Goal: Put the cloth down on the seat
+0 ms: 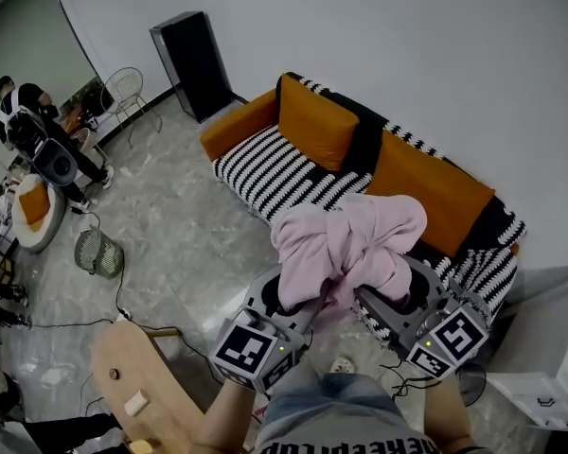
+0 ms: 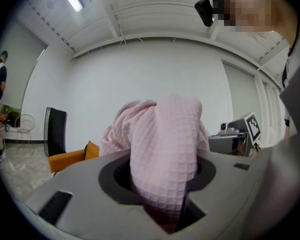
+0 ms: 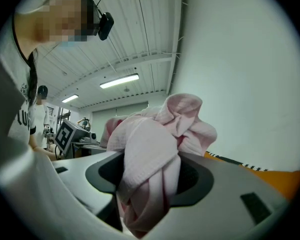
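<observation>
A bunched pink waffle-weave cloth (image 1: 350,244) hangs in the air between both grippers, in front of the sofa. My left gripper (image 1: 298,303) is shut on its left part; in the left gripper view the cloth (image 2: 165,149) fills the gap between the jaws. My right gripper (image 1: 383,296) is shut on its right part, the cloth (image 3: 150,169) wedged between its jaws. The sofa seat (image 1: 275,173) is black-and-white striped, with orange cushions (image 1: 317,121) along its back, just beyond the cloth.
A black speaker (image 1: 191,62) stands by the wall left of the sofa. A wooden chair back (image 1: 147,386) sits at my lower left. A small fan (image 1: 97,252) and cables lie on the floor. People sit at the far left (image 1: 28,130). A white cabinet (image 1: 540,395) is at the right.
</observation>
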### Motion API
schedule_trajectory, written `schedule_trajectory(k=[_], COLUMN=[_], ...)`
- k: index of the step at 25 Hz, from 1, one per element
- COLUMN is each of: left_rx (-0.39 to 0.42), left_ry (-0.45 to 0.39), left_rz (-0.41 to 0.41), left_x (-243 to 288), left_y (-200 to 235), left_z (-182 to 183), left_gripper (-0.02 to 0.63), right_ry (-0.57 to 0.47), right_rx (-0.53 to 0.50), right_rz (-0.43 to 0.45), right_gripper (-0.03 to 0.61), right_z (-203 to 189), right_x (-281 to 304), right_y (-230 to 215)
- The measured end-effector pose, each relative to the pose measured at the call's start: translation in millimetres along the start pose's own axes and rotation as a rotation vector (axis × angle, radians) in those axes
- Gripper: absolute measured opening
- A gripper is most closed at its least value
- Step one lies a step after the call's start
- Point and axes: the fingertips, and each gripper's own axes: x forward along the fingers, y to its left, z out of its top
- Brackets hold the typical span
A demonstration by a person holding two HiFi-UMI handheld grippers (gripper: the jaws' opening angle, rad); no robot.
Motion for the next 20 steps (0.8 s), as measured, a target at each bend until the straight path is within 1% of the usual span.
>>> schedule_trajectory(k=[5, 10, 15, 20], left_rx=[0.005, -0.008, 0.011, 0.013], left_ry=[0.010, 0.016, 0.025, 0.041], left_rz=[-0.038, -0.086, -0.137, -0.180], left_x=[23, 47, 52, 51], left_y=[17, 51, 109, 190], left_z=[0, 2, 8, 23], left_gripper=[0.210, 0.210, 0.210, 0.210], right_ry=[-0.002, 0.009, 0.008, 0.009], right_rx=[0.013, 0.016, 0.027, 0.037], right_rz=[-0.038, -0.088, -0.132, -0.176], right_gripper=[0.275, 0.275, 0.275, 0.275], right_z=[-2, -1, -1, 7], right_x=[16, 48, 105, 186], right_y=[-20, -42, -42, -38])
